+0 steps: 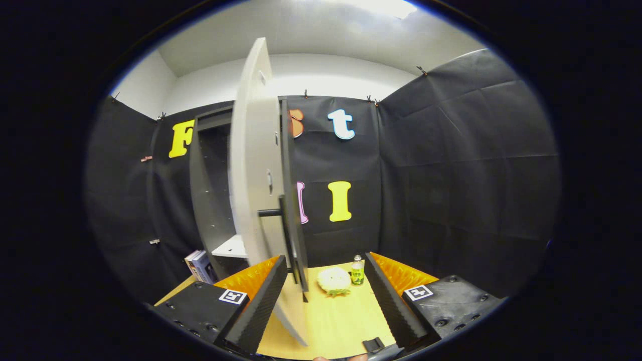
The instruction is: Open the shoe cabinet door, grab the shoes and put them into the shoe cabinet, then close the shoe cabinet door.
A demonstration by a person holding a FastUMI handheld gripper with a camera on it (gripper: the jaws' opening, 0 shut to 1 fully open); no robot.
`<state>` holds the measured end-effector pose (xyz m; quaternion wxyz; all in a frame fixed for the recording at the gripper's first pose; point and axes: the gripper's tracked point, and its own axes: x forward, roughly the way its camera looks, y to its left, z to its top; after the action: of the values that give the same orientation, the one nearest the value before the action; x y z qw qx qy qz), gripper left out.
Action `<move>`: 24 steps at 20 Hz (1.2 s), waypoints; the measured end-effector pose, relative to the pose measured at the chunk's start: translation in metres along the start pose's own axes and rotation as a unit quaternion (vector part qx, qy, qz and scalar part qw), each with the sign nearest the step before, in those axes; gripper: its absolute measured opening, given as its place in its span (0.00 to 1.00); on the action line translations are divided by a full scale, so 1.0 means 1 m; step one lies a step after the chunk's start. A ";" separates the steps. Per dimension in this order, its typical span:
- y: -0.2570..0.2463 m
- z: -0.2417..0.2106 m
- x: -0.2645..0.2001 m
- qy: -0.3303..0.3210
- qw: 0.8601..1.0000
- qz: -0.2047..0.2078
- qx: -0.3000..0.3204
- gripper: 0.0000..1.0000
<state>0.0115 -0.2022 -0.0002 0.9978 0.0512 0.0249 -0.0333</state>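
The shoe cabinet (210, 200) stands at the back left of the wooden table, dark grey inside, with a white shelf (230, 248) low down. Its door (253, 175) is swung wide open toward me, and I see it almost edge-on. The door's black bar handle (288, 235) faces right. My gripper (325, 260) is open, and the door's lower edge drops between the fingers, close to the left finger (261, 301). A pale yellow shoe (334, 281) lies on the table just beyond the fingertips, untouched.
A small green bottle (357, 271) stands right beside the shoe. Books (200, 265) lean against the cabinet's left foot. A small black object (373, 345) lies on the table (341, 321) near the right finger's base. Black cloth walls close the booth.
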 end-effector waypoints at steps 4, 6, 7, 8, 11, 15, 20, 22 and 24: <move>-0.019 -0.001 0.037 0.006 1.000 0.001 -0.026 0.98; -0.013 -0.001 0.050 0.009 1.000 0.011 -0.025 0.98; -0.009 -0.001 0.054 0.009 0.999 0.017 -0.027 0.98; -0.002 -0.001 0.056 0.009 0.999 0.023 -0.030 0.98; 0.001 0.003 0.057 0.002 0.999 0.014 -0.049 0.96; 0.006 -0.001 0.054 0.010 0.999 -0.004 -0.032 0.95; 0.039 -0.008 0.047 0.012 1.000 -0.017 -0.009 0.96; 0.053 -0.009 0.042 0.012 1.000 -0.024 -0.010 0.96; 0.069 -0.011 0.040 0.010 1.000 -0.024 -0.016 0.96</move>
<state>0.0557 -0.1352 -0.0060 0.9971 0.0352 0.0370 -0.0560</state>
